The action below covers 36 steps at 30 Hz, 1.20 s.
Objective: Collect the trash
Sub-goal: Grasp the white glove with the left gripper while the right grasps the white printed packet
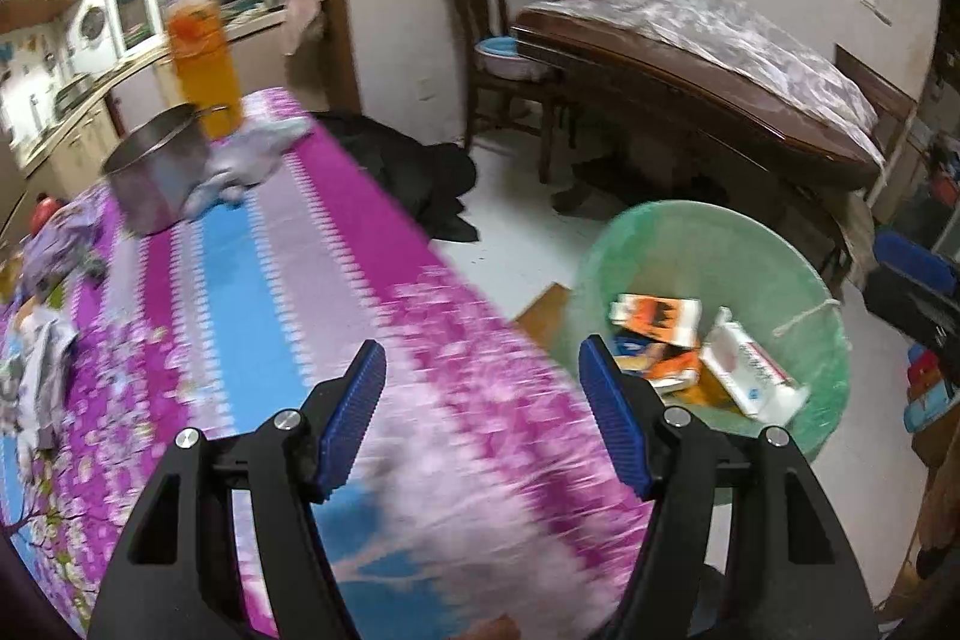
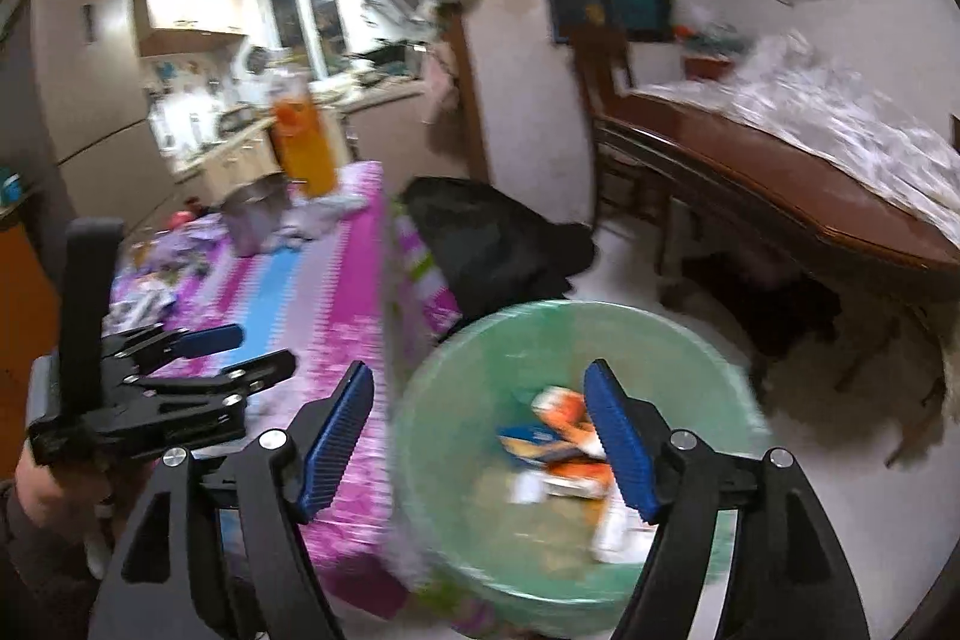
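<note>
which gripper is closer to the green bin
Right. The right gripper hangs open just over the green bin, above its trash. The left gripper is open over the table's edge, beside the bin.

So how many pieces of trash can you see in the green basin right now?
About 4 in the green basin: an orange-and-white carton at the back, a white box on the right, a blue pack and an orange wrapper below. More may be hidden underneath.

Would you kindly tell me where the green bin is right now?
The green bin stands on the floor beside the pink-clothed table's edge, low and right in both wrist views, holding cartons.
</note>
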Tool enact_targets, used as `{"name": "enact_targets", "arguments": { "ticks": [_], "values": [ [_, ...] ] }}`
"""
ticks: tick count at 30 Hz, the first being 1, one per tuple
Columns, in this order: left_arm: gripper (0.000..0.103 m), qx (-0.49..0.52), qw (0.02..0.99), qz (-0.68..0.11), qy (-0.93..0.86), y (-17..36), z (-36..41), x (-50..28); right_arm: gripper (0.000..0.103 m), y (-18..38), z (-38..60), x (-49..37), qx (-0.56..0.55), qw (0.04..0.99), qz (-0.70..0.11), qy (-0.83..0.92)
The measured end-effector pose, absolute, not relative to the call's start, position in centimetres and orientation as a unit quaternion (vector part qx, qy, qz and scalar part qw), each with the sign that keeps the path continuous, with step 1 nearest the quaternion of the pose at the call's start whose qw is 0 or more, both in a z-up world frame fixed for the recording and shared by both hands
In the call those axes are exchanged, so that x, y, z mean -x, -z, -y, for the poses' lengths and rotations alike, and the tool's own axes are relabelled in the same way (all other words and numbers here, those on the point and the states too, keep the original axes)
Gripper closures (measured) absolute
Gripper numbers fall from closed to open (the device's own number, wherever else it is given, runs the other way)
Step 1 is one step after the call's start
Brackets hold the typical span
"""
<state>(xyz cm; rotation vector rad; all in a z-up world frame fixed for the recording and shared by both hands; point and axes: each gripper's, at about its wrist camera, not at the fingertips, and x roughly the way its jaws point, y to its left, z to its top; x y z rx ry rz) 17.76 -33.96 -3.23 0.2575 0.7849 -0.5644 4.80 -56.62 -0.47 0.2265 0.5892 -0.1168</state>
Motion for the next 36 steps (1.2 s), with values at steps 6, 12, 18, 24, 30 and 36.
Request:
{"name": "enact_targets", "arguments": {
  "ticks": [6,12,18,24,30,36],
  "values": [
    [0.039,-0.102,0.899,-0.372,0.207,2.7,24.7,-20.3,0.028,0.8,49.5,-7.8,-0.110,0.950,-0.290,-0.027],
    [0.039,-0.066,0.919,-0.375,0.101,2.5,10.5,-23.4,0.028,1.6,43.1,-11.3,-0.097,0.941,-0.312,-0.089],
    [0.039,-0.016,0.912,-0.409,-0.007,3.5,-3.9,-26.3,0.028,1.8,38.1,-13.7,-0.085,0.934,-0.321,-0.133],
    [0.041,0.025,0.903,-0.429,-0.007,5.2,-7.8,-26.6,0.028,3.2,32.6,-16.6,-0.079,0.922,-0.338,-0.175],
    [0.041,0.013,0.897,-0.441,0.003,7.2,-6.1,-27.8,0.028,4.1,27.8,-19.2,-0.066,0.910,-0.351,-0.212],
    [0.069,0.009,0.895,-0.445,0.011,8.0,-5.9,-28.7,0.028,5.0,24.7,-21.6,-0.074,0.898,-0.361,-0.242]
  ]
}}
